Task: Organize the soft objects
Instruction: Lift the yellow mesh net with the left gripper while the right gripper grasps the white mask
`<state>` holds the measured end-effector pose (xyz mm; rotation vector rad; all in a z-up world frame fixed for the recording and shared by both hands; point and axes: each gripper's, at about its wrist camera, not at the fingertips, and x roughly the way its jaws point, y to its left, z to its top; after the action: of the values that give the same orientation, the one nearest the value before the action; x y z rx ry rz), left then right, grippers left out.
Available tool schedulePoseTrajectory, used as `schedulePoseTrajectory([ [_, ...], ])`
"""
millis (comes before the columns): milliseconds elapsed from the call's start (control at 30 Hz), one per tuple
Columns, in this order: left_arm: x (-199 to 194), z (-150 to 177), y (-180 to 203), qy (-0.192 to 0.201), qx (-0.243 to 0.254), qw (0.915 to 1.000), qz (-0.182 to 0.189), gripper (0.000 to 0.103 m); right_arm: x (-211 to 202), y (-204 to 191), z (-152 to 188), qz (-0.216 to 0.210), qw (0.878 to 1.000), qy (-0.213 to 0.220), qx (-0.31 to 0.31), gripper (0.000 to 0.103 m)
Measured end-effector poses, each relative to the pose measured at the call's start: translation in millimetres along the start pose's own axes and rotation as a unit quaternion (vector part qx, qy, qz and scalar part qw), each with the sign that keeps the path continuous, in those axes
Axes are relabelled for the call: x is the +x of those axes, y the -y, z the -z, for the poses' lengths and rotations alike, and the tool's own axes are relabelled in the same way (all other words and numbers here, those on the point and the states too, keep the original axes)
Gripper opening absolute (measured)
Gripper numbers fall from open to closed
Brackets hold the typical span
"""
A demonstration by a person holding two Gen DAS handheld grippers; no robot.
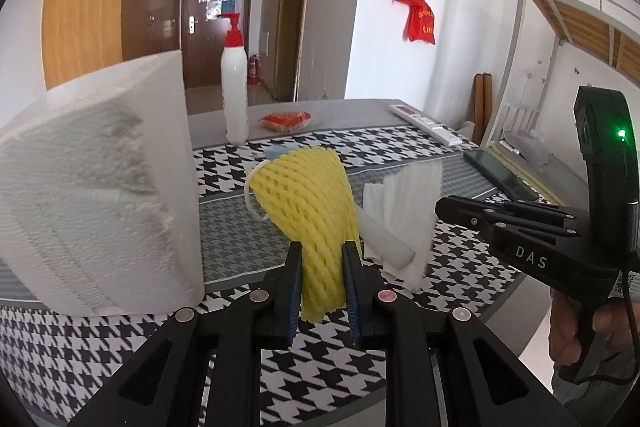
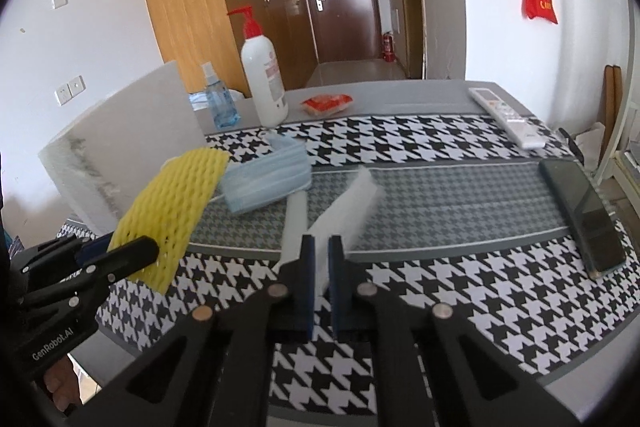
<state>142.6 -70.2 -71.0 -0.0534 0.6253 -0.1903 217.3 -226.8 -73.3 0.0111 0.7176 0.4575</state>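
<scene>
1. The yellow foam net (image 1: 310, 211) is clamped at its lower end between the left gripper (image 1: 322, 263) fingers, its long axis rising up and away, above the houndstooth cloth (image 1: 400, 143).
2. The white foam strip (image 2: 342, 215) is pinched in the nearly closed right gripper (image 2: 322, 247), angled up and rightward.
3. The blue masks (image 2: 266, 183) are seen lying beside the white foam box (image 2: 128, 143).

The left gripper (image 1: 323, 267) points forward and slightly upward, its blue-padded fingers (image 1: 295, 287) pressed against a yellow foam net (image 1: 308, 203) held between them above the table. The right gripper (image 2: 322, 267) is level beside it, its jaws closed narrowly on a white foam sheet (image 2: 344, 211). A bare hand (image 1: 576, 327) grips the right gripper's handle.
</scene>
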Motion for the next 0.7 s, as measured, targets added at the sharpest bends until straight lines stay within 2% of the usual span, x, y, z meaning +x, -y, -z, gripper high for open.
schedulePoseTrajectory([
  [167, -13.3, 5.7, -5.1, 0.011, -0.001, 0.9999, -0.008, 0.020, -0.2, 1.4, 1.2, 0.005, 1.000, -0.003, 0.011, 0.009],
  [300, -20.8, 8.5, -7.7, 0.019, 0.001, 0.9998, -0.011, 0.020, 8.2, 9.2, -0.8, 0.010, 0.999, -0.021, 0.035, 0.011],
  [367, -21.6, 8.2, -9.2, 0.020, 0.000, 0.9997, -0.012, 0.020, 12.1, 9.9, -2.4, 0.017, 0.999, -0.026, 0.038, 0.032],
  [400, -21.6, 8.2, -10.1, 0.021, -0.001, 0.9997, -0.012, 0.020, 14.3, 9.9, -3.1, 0.020, 0.999, -0.028, 0.038, 0.051],
  [433, -21.1, 8.1, -10.2, 0.020, -0.002, 0.9997, -0.012, 0.020, 15.9, 9.8, -3.8, 0.019, 0.999, -0.026, 0.040, 0.055],
  [700, -21.7, 7.7, -12.8, 0.024, -0.001, 0.9996, -0.013, 0.020, 37.3, 12.4, -11.1, 0.044, 0.997, -0.043, 0.040, 0.055],
])
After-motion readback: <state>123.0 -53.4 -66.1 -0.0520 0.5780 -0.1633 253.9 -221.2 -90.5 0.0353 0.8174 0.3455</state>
